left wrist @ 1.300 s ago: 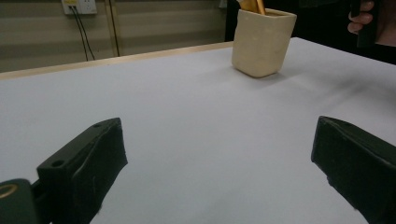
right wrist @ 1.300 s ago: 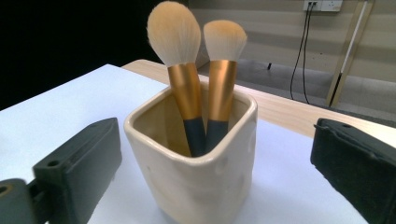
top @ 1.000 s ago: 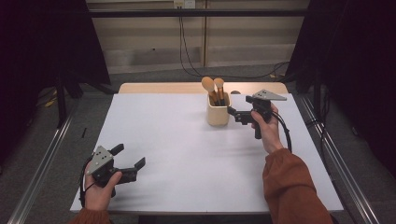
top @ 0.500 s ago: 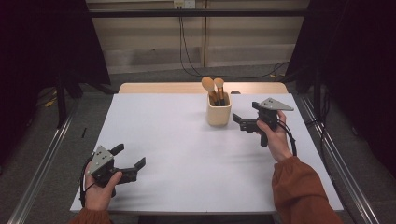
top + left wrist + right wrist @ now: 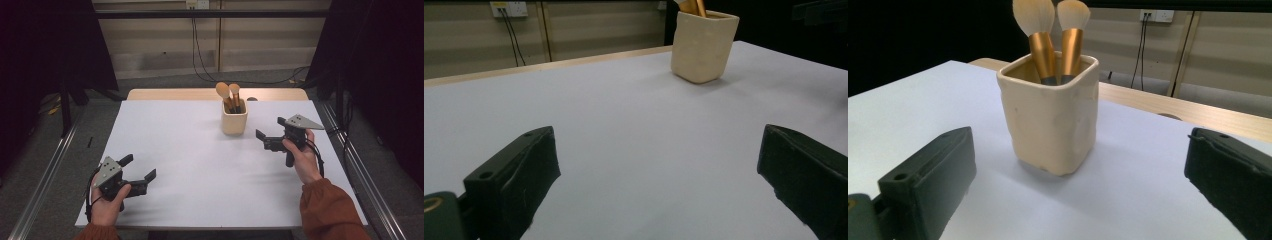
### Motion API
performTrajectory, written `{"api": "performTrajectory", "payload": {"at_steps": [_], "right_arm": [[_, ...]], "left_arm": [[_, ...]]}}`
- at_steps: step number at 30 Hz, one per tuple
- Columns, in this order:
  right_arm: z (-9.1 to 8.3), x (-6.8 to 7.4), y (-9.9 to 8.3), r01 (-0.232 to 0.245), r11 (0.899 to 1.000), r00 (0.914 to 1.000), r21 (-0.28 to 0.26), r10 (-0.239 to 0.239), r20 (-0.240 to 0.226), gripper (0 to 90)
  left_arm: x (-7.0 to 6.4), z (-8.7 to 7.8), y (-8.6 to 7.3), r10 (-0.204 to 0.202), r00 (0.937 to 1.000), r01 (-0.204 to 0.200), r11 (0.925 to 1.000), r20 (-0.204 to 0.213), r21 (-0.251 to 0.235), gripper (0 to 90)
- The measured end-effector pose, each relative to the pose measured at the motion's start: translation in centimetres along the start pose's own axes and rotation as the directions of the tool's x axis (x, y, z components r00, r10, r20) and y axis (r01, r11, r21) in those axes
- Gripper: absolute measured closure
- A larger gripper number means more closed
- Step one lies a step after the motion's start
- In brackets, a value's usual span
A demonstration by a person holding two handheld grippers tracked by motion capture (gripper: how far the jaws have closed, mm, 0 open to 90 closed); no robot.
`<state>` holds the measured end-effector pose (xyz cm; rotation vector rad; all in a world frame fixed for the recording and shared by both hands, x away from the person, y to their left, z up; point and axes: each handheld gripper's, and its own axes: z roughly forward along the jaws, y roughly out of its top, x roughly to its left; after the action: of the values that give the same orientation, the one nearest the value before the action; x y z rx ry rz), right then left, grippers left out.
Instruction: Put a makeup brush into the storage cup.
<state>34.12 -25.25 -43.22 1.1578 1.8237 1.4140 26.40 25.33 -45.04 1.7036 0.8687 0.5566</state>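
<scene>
A cream square cup (image 5: 234, 121) (image 5: 1052, 121) (image 5: 703, 46) stands upright on the white table (image 5: 200, 150) toward the back, right of centre. Two makeup brushes (image 5: 228, 96) (image 5: 1052, 37) with gold ferrules and pale bristles stick out of it. My right gripper (image 5: 270, 128) (image 5: 1073, 185) is open to the right of the cup, apart from it, its jaws pointing at the cup with nothing between them. My left gripper (image 5: 138, 167) (image 5: 659, 185) sits open at the table's front left, low over the bare surface.
A wooden strip (image 5: 215, 94) runs along the table's far edge. Metal rails (image 5: 42, 185) flank the table on the floor at both sides. Cables (image 5: 196, 45) hang down the back wall from a socket.
My right gripper has drawn back from the cup, moving right and toward the front. The left gripper has stayed put.
</scene>
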Motion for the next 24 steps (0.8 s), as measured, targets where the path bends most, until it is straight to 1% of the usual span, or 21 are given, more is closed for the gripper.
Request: {"api": "performTrajectory", "payload": {"at_steps": [3,7,9,12,15,16,19,22,24], "right_arm": [[-0.6,0.0,-0.3,0.002,1.0,1.0,-0.001,-0.002,0.007,0.0],[-1.3,0.0,-0.7,0.007,1.0,0.9999,0.015,-0.007,0.015,0.0],[-1.9,0.0,-0.8,0.005,1.0,0.9996,0.0,-0.005,0.029,0.0],[-2.4,0.0,-1.0,0.0,1.0,0.9992,-0.001,0.0,0.041,0.0],[-3.1,0.1,-1.4,0.009,1.0,0.9988,0.005,-0.009,0.047,0.0],[-3.3,0.1,-1.4,0.009,1.0,0.9987,0.001,-0.009,0.05,0.0],[-4.0,0.1,-1.8,0.006,1.0,0.9984,-0.001,-0.006,0.056,0.0],[-4.8,0.2,-2.4,-0.009,1.0,0.9979,-0.002,0.009,0.064,0.0],[-5.4,0.1,-2.7,-0.007,1.0,0.9974,-0.003,0.007,0.071,0.0]], "left_arm": [[0.0,0.0,0.0,0.0,1.0,0.0,1.0,-0.001,-0.003,3.0],[0.0,-0.1,0.0,-0.004,1.0,0.004,1.0,-0.001,-0.006,3.0],[0.0,-0.1,0.0,-0.002,1.0,0.002,1.0,-0.003,-0.003,3.0],[0.0,-0.2,0.0,0.0,1.0,0.0,1.0,-0.005,-0.003,3.0],[0.0,-0.2,0.0,0.002,1.0,-0.002,1.0,-0.004,-0.004,3.0],[0.0,-0.3,-0.1,-0.004,1.0,0.004,1.0,-0.006,-0.004,3.0],[0.0,-0.4,-0.1,-0.005,0.9999,0.005,1.0,-0.009,-0.004,3.0],[0.0,-0.5,-0.1,-0.01,0.9999,0.01,0.9999,-0.011,-0.007,3.0],[0.0,-0.5,-0.1,-0.007,0.9999,0.007,1.0,-0.01,-0.004,3.0]]}}
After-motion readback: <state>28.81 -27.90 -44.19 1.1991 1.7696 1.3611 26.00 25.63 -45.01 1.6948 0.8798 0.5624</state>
